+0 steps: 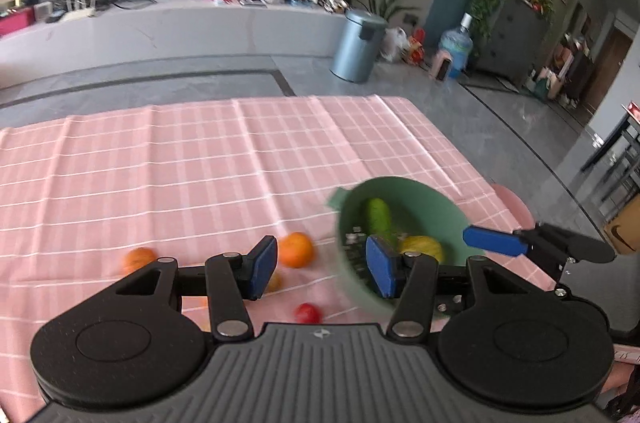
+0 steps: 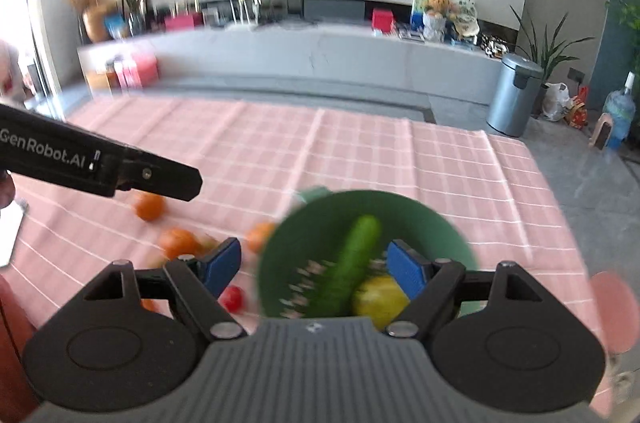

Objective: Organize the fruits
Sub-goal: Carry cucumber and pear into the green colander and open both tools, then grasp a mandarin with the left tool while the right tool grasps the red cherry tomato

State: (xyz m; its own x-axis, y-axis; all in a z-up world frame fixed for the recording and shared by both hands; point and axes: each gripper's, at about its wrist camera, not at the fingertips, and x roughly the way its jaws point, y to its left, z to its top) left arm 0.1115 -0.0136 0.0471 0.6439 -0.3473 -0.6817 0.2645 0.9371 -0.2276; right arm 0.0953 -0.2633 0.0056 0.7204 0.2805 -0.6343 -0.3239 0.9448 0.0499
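Observation:
A green bowl stands on the pink checked tablecloth, near its right side. Inside it lie a cucumber and a yellow fruit. Left of the bowl, loose on the cloth, are oranges and a small red fruit. My left gripper hovers open above the bowl's left rim, holding nothing. My right gripper hangs open over the bowl, also holding nothing. Both views are motion-blurred.
The left gripper's black housing crosses the left of the right wrist view. A blue pad of the right gripper shows right of the bowl. The table's far and right edges drop to a grey floor with a metal bin.

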